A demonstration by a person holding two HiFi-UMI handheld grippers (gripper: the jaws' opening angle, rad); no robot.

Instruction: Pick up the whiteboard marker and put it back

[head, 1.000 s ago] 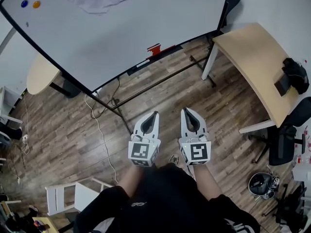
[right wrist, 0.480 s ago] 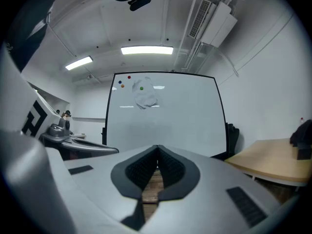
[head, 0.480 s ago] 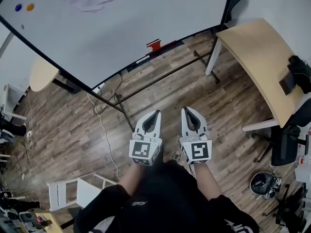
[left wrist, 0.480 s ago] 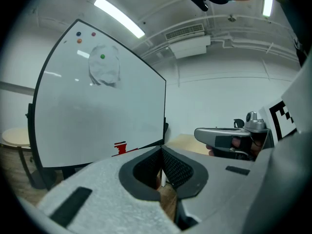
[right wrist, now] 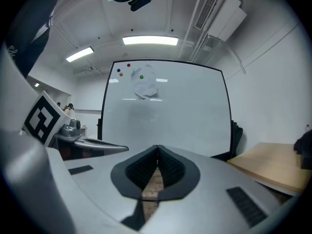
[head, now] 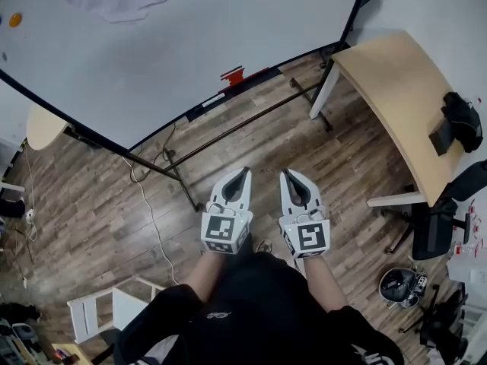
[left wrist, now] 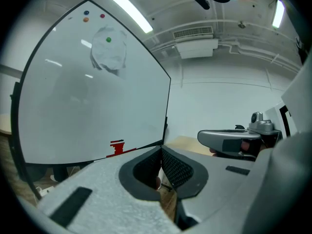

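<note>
Inside, left gripper (left wrist: 161,150) shows meshed black pads (left wrist: 176,168) pressed together.

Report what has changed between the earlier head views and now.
Only the viewpoint shifted: the whiteboard and its orange magnet slid toward the head view's left edge. Nothing was taken hold of or let go. The left gripper and right gripper stay side by side, shut and empty; the red item stays on the whiteboard's ledge.

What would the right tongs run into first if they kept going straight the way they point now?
Most likely the large white whiteboard in its black frame: the shut right tongs aim at its lower part, with nothing showing in between. How far off it stands is unclear.
</note>
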